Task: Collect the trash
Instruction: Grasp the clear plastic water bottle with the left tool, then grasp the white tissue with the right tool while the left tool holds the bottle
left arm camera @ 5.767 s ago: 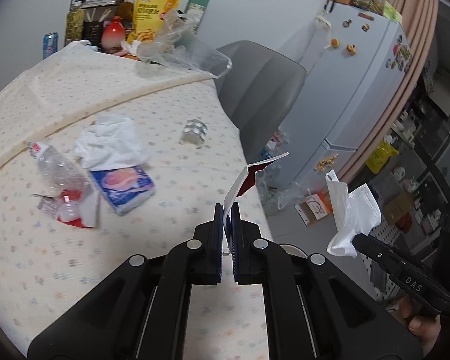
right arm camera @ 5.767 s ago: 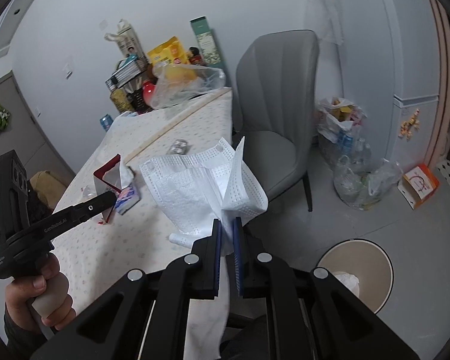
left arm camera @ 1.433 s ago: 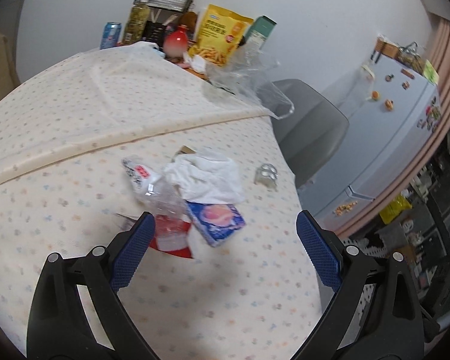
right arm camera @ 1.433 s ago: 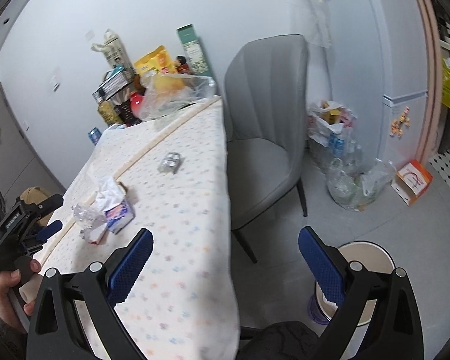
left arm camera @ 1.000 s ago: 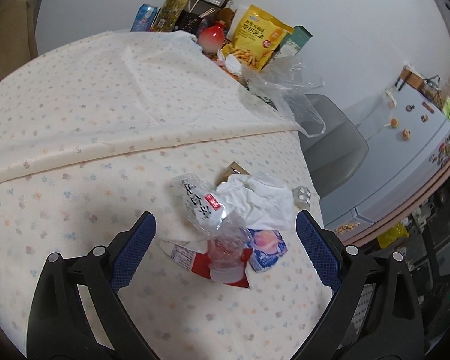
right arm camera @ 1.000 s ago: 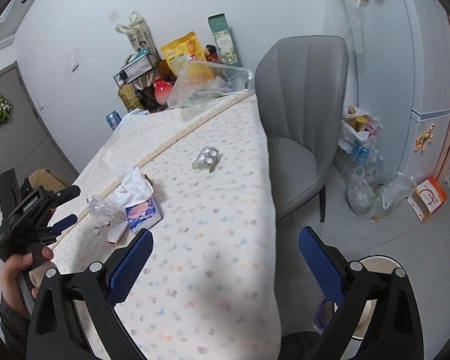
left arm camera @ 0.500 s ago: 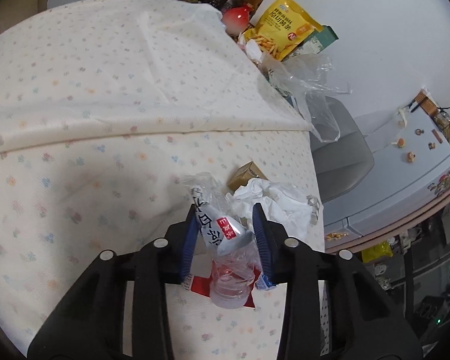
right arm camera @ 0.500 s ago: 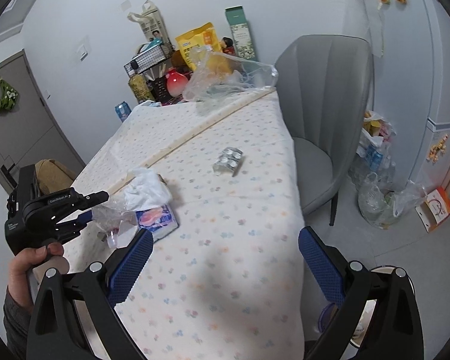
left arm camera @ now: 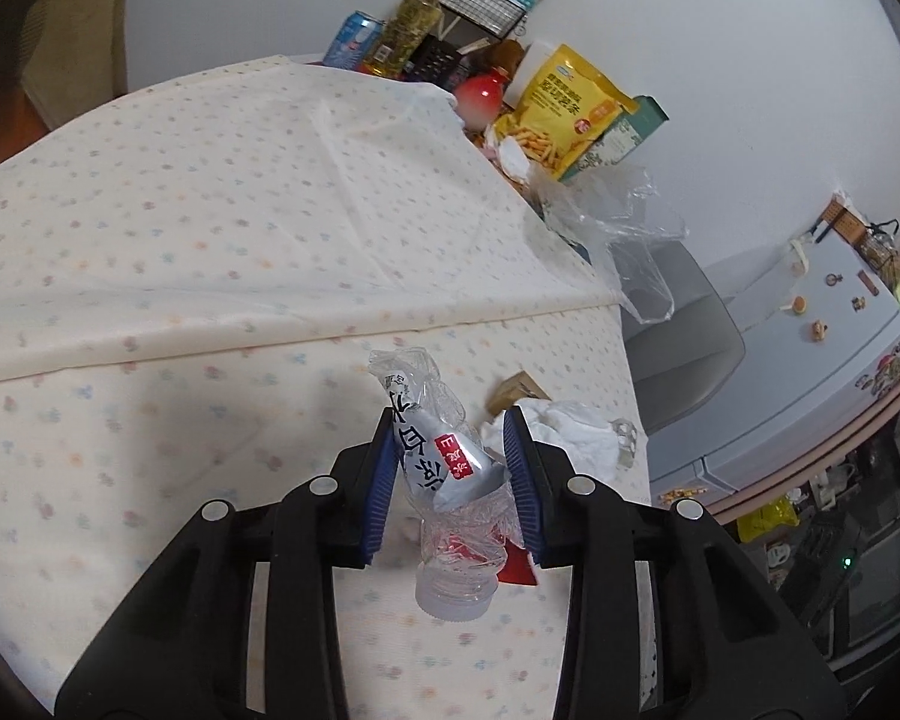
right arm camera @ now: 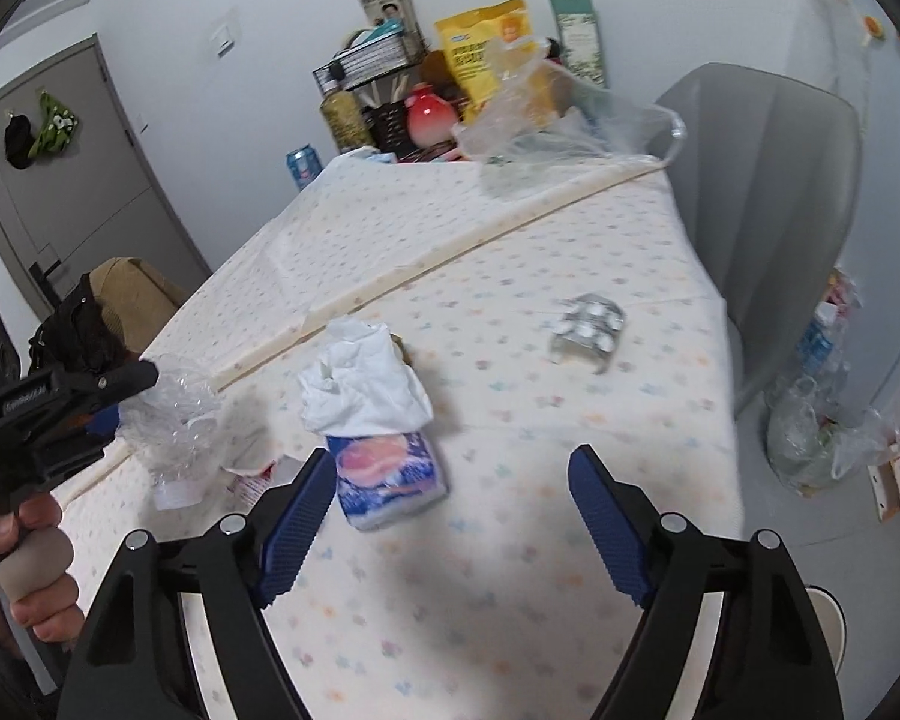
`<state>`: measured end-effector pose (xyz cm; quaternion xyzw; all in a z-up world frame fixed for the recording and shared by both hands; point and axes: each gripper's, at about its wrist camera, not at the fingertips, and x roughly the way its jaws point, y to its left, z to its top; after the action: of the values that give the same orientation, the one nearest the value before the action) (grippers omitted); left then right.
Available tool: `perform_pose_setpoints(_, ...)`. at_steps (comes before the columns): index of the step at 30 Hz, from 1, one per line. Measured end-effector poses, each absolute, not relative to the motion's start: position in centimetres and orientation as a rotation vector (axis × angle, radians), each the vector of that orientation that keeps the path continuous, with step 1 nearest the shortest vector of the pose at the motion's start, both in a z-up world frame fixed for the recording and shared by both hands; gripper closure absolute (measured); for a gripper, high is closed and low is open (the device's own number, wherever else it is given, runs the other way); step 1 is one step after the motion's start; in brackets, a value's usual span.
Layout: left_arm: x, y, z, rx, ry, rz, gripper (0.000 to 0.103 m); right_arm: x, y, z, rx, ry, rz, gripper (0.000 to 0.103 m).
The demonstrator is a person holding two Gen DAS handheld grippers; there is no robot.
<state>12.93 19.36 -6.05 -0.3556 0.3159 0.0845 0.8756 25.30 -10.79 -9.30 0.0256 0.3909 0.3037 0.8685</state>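
My left gripper (left arm camera: 450,471) is shut on a crushed clear plastic bottle (left arm camera: 444,480) with a red and silver label, held just above the table. In the right wrist view the left gripper (right arm camera: 111,405) holds the bottle (right arm camera: 174,414) at the left. My right gripper (right arm camera: 450,495) is open and empty, low over the table. A blue and pink tissue pack (right arm camera: 390,474) lies between its fingers' reach, with a crumpled white tissue (right arm camera: 360,384) behind it. A silver blister pack (right arm camera: 588,324) lies farther right. A red wrapper (left arm camera: 519,564) lies under the bottle.
A floral tablecloth (right arm camera: 510,540) covers the table. Snack bags, bottles, a can and a clear plastic bag (right arm camera: 558,120) crowd the far end. A grey chair (right arm camera: 762,192) stands at the right side. Bags of bottles (right arm camera: 810,420) sit on the floor.
Both grippers dropped their earlier trash and came back open to the table. My left gripper closed on the crushed bottle and lifted it slightly. My right gripper moved closer to the tissue pack.
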Motion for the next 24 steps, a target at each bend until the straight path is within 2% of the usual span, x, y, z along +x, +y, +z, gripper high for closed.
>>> perform_pose_setpoints(8,11.3,21.3,-5.9,-0.758,0.651,0.226,0.068,27.8,-7.7,-10.4,0.025,0.838,0.664,0.024)
perform_pose_setpoints(11,10.9,21.3,-5.8,-0.756,0.648,0.229,0.068,28.5,-6.9,-11.3,0.013,0.861,0.676,0.042)
perform_pose_setpoints(13,10.8,21.3,-5.9,-0.754,0.65,0.23,0.068,28.6,-6.6,-11.7,0.002,0.881,0.694,0.075)
perform_pose_setpoints(16,10.8,21.0,-5.9,-0.753,0.652,0.227,0.068,27.9,-6.8,-11.5,-0.006,0.873,0.711,0.096)
perform_pose_setpoints(19,11.2,20.5,-5.8,-0.75,0.654,0.217,0.068,26.7,-7.6,-10.9,-0.01,0.845,0.714,0.101)
perform_pose_setpoints(24,11.6,19.3,-5.7,-0.742,0.653,0.185,0.068,24.9,-9.3,-9.8,0.016,0.819,0.734,0.101)
